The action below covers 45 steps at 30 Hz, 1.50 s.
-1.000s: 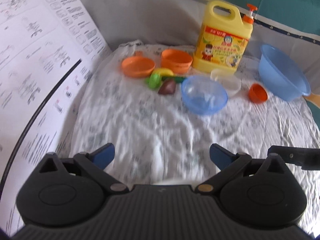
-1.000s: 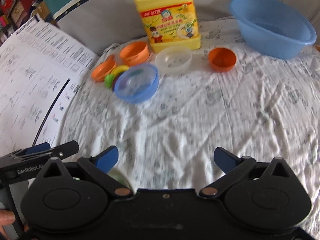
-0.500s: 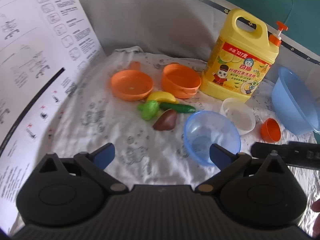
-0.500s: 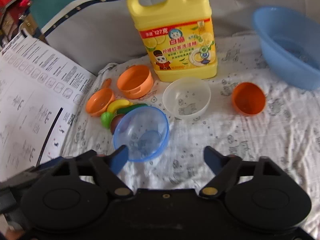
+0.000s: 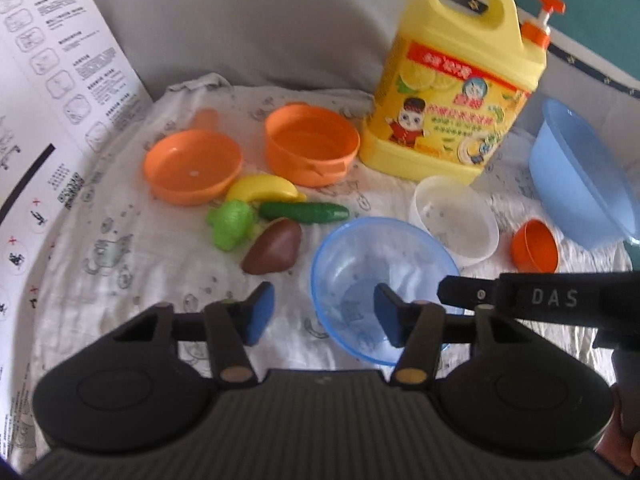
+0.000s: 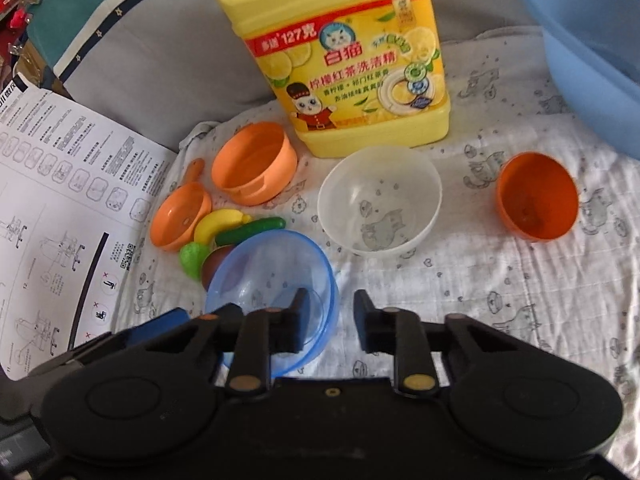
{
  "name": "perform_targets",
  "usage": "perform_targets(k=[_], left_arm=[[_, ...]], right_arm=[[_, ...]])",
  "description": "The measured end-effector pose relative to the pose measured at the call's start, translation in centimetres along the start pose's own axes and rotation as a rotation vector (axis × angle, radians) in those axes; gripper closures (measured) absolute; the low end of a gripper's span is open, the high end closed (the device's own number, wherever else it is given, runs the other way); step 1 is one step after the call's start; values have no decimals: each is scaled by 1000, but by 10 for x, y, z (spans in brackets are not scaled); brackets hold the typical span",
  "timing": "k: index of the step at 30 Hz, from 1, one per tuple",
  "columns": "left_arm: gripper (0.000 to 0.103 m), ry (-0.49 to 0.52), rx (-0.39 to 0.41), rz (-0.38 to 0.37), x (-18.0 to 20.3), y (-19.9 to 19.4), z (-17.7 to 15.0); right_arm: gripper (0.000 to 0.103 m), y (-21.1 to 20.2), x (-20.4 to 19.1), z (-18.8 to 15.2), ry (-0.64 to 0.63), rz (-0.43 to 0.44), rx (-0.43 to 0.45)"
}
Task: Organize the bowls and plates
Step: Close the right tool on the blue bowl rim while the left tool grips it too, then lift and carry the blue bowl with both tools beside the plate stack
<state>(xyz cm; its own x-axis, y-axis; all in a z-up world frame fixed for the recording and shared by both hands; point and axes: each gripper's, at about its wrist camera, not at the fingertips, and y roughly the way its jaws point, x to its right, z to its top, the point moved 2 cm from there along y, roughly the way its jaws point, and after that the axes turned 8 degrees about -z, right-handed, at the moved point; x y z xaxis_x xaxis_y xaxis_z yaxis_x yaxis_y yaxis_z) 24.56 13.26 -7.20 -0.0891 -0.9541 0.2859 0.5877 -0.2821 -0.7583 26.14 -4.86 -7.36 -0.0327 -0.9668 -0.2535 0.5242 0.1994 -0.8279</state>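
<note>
A clear blue bowl [image 5: 372,264] [image 6: 276,268] sits on the patterned cloth. My left gripper [image 5: 324,312] is open, its jaws straddling the bowl's left rim. My right gripper [image 6: 330,320] is open, half closed, its jaws straddling the bowl's right rim. A clear white bowl [image 6: 380,200] [image 5: 456,220] and a small orange bowl [image 6: 536,196] [image 5: 536,246] lie beyond. An orange pan [image 5: 192,166] [image 6: 180,220] and an orange pot [image 5: 312,144] [image 6: 254,164] sit at the back left.
A yellow detergent jug [image 5: 460,80] [image 6: 344,56] stands at the back. A large blue basin [image 5: 584,172] [image 6: 592,52] is at the right. Toy banana [image 5: 264,188], cucumber [image 5: 304,212], broccoli [image 5: 230,224] and a brown piece [image 5: 274,246] lie left of the blue bowl. A printed sheet [image 6: 60,208] lies left.
Both grippers have moved forward to the blue bowl and their jaws have narrowed, the right more than the left. The right gripper now shows close in the left wrist view.
</note>
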Motion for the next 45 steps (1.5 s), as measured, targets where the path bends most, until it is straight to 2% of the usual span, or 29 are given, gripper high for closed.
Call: perform_targets(k=[4,6,19,20,24,39,45], left_arm=[[77,4,-26,-6,1,9,-3],[81,16,-31,5,3,11,-5],[82,53,-49,16,30,-5,-19],[82,56,-48,15,33,-8,-20],[82,74,-45,9,49,-21,-28],[81,133,-48,-33,111,-70,-76],[81,167,-49,-61,134,-90,-100]], right_arm=[[94,5,0,-3,0,10,-1],[95,5,0,-5,-4,6,6],[95,-24,18,-14,11,4,38],[95,-28,20,-15,15,13,66],[95,-45,30,-25,12,11,84],[95,-115,81,-88,15,-3,108],[95,-142,101,-115,22,-18,79]])
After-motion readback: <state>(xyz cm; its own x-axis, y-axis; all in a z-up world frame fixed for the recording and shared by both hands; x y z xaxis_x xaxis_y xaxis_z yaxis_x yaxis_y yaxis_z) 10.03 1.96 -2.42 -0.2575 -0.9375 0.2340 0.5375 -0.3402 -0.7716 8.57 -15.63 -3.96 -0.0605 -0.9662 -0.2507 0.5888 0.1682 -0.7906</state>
